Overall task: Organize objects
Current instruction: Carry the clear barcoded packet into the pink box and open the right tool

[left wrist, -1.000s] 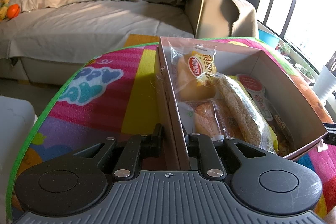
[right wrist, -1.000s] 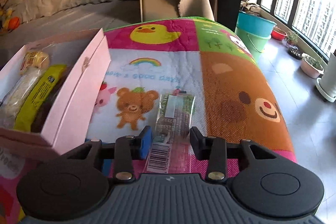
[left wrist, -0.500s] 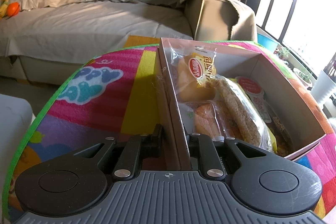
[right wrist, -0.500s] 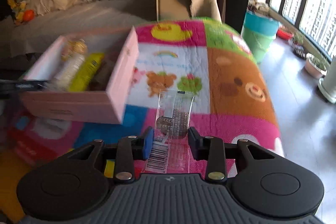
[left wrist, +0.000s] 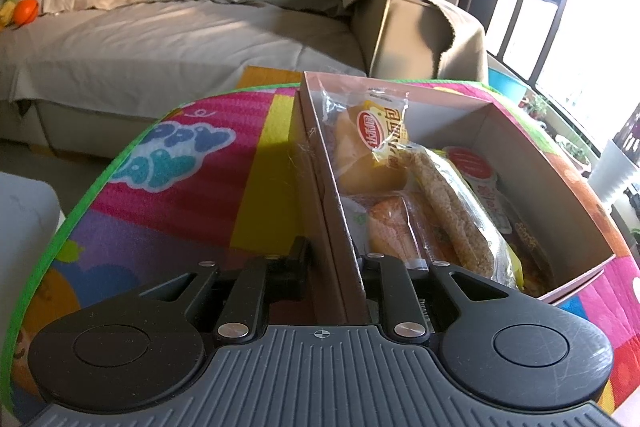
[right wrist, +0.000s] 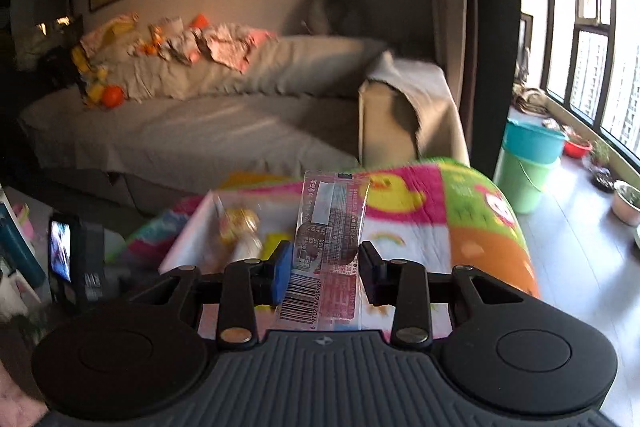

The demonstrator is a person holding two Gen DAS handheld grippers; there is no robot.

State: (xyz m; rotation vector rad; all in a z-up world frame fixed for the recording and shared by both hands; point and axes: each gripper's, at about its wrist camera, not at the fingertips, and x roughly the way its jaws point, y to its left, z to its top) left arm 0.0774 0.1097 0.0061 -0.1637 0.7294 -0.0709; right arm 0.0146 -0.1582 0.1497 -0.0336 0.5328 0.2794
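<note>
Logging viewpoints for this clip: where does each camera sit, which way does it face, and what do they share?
Left wrist: on the left gripper, facing along the pink box wall it clamps; fingers show.
Right wrist: on the right gripper, raised, facing the sofa; fingers pinch a snack packet.
Shared: box, sofa, colourful play mat.

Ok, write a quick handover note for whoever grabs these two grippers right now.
Left gripper: shut on the near wall of the pink cardboard box, steadying it on the play mat.
Right gripper: shut on a clear snack packet, lifted above the mat with the box ahead and below.
Done: bread roll pack, sesame bar and others already boxed.
Left: carry the packet over the box and release it inside.
</note>
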